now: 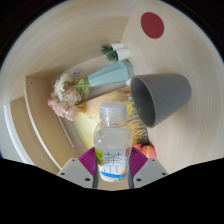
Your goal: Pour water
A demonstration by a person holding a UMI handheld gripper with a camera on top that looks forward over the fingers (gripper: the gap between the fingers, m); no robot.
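- So the clear plastic water bottle (pixel 112 140) sits upright right between the two fingers of the hand-held gripper (pixel 112 170), white cap on top and a label with some blue-green print low on its body.
- The hand-held gripper has clamped onto that bottle: both magenta pads (pixel 91 160) look pressed against its lower sides, one per side, no gap that I can make out.
- Can't tell if the bottle's base touches the worktop (pixel 195 130) or hangs just above it, since the fingers hide the bottom.
- Water level inside is hard to read; the body looks mostly see-through.
- Just beyond the bottle, off to the right, there's a grey cup (pixel 161 96) with its wide open mouth up, leaning a bit in this wide view. It stands near the bottle but apart from it.
- Low down beside the right finger, something small and orange-yellow (pixel 149 151) peeks out; too hidden to name.
- Beyond the bottle on the left, a pale teal vase (pixel 108 76) lies tilted with a bunch of pink and cream flowers (pixel 68 97) at its end.
- Those sit by a light wooden tray or box (pixel 40 120) on the left.
- Farther back on the pale round worktop is a red circle (pixel 151 25), flat on the surface.
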